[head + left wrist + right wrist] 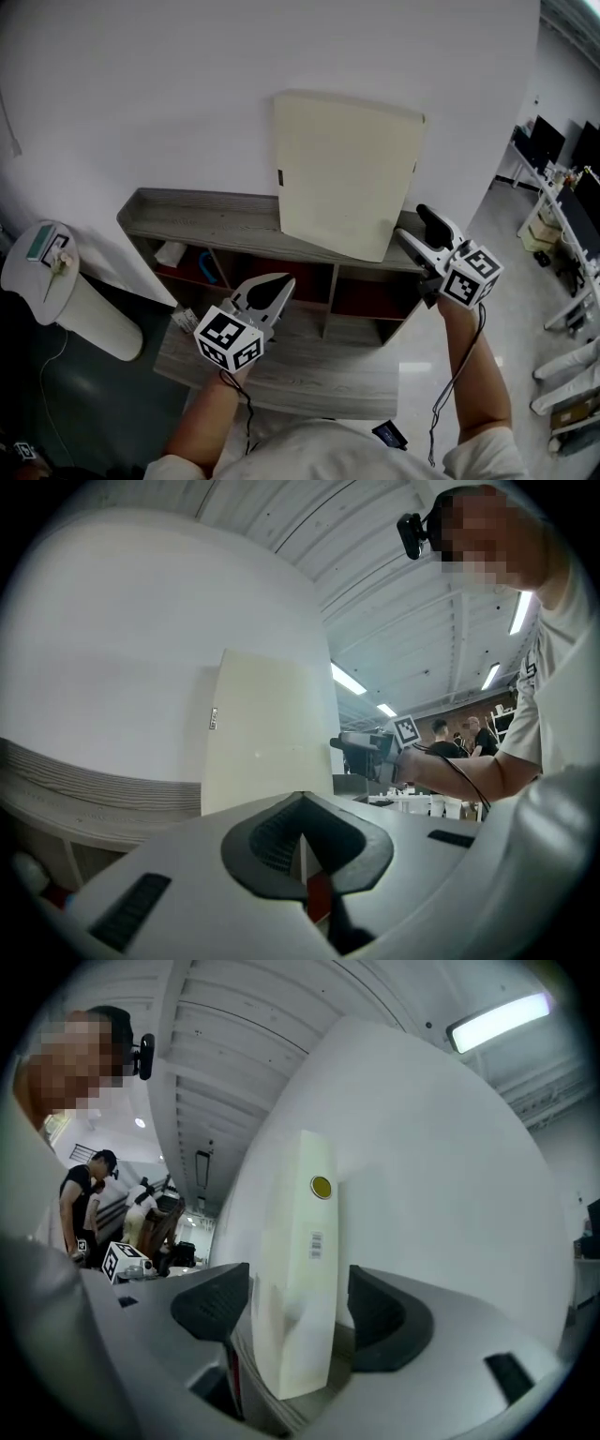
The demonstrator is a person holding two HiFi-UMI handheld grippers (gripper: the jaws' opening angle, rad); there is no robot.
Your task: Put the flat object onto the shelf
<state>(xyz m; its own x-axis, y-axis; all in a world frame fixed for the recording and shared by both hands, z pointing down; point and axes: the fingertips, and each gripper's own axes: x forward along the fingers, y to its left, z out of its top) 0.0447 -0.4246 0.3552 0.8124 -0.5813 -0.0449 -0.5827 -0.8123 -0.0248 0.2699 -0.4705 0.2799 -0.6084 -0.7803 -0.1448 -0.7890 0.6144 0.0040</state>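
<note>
light: bright, ceiling strips (497,1021) | glare: mild | edges: fisheye-warped, dark vignette

the flat object (347,173) is cream, the shelf (206,220) grey wood-grain with dark red backs.

place: open office or lab | signs: monitors (547,141) on desks (559,208), ceiling strip lights (349,679), people (441,738) standing behind

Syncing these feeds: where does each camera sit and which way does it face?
Head view: on the person's head, steeply down at the flat panel standing on the shelf; forearms, left gripper, right gripper show.
Left gripper view: on that gripper, facing the panel's broad face over shut jaws; torso, right arm show.
Right gripper view: on that gripper, facing the panel's edge between open jaws.
Shared: all see the panel.
</note>
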